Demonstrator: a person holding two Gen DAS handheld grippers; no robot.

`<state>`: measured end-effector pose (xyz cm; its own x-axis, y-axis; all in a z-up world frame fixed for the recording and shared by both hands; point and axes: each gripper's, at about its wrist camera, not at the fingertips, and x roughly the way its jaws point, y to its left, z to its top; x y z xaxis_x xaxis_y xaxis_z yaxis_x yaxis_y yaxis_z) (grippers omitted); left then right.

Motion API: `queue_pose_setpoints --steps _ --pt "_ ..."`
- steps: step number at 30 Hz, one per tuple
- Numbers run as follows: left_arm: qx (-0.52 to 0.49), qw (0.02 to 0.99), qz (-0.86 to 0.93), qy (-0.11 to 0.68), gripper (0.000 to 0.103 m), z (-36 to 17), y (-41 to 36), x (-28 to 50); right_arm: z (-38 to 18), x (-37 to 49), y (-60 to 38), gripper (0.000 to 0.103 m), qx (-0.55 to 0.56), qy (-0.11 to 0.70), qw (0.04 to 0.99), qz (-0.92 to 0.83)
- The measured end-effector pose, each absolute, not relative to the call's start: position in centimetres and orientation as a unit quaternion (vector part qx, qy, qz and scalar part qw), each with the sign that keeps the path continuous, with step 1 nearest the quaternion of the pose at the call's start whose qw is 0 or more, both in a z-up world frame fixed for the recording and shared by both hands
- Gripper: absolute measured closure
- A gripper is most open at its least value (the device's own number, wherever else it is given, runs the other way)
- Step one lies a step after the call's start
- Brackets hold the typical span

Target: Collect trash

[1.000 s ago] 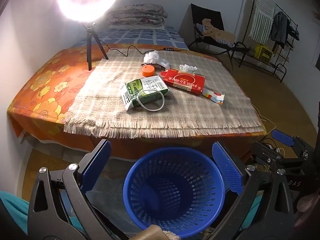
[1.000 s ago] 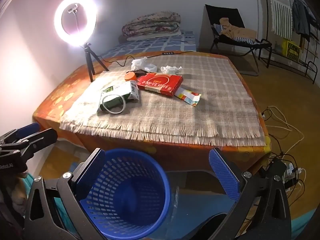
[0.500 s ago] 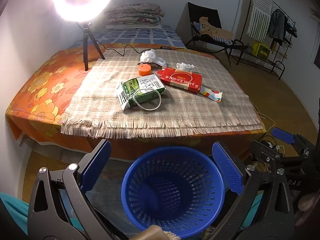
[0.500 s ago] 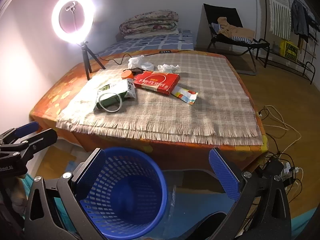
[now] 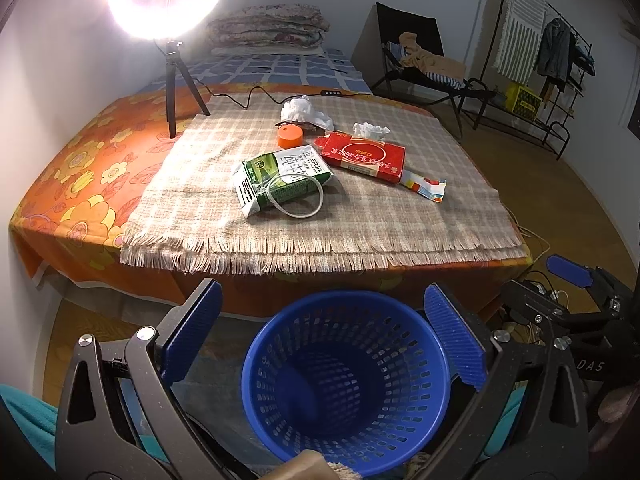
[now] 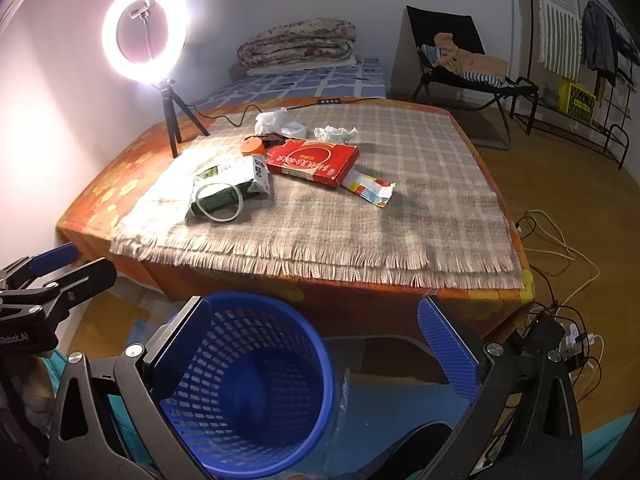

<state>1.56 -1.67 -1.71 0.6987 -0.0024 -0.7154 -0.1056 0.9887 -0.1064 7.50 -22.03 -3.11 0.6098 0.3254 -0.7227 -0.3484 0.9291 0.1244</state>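
ring light [image 6: 145, 37] lit, white walls, wood floor [image 6: 560, 184], folding chair [image 5: 416, 64].

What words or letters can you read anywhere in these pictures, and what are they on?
"DAS": on the black body of the right tool, seen from the left wrist camera; it may be cut off.
"nRobot.AI": on the body of the left tool, at the picture's left edge, start cut off.
Green and white milk carton: large printed characters, too blurred to read.
Red box: yellow characters, too small to read.
Striped wrapper: no readable text.
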Motion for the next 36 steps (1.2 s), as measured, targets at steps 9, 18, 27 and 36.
queue_pose_setpoints --steps 9,18,27,36 --pt "-0.070 0.919 0.028 0.386 0.000 -1.74 -1.57 1.55 -3.29 7.44 -22.18 0.001 -0.015 0.402 0.896 0.186" --pt "-0.071 0.919 0.028 0.387 0.000 -1.71 -1.55 1.60 -3.39 7.43 -21.90 0.001 -0.017 0.402 0.897 0.183" --pt "-0.071 0.919 0.028 0.387 0.000 -1.65 -1.53 1.60 -3.38 7.48 -21.84 0.001 -0.018 0.403 0.897 0.181" --pt "-0.070 0.918 0.027 0.388 0.000 -1.73 -1.53 1.65 -3.62 7.70 -21.90 0.001 -0.021 0.409 0.895 0.177"
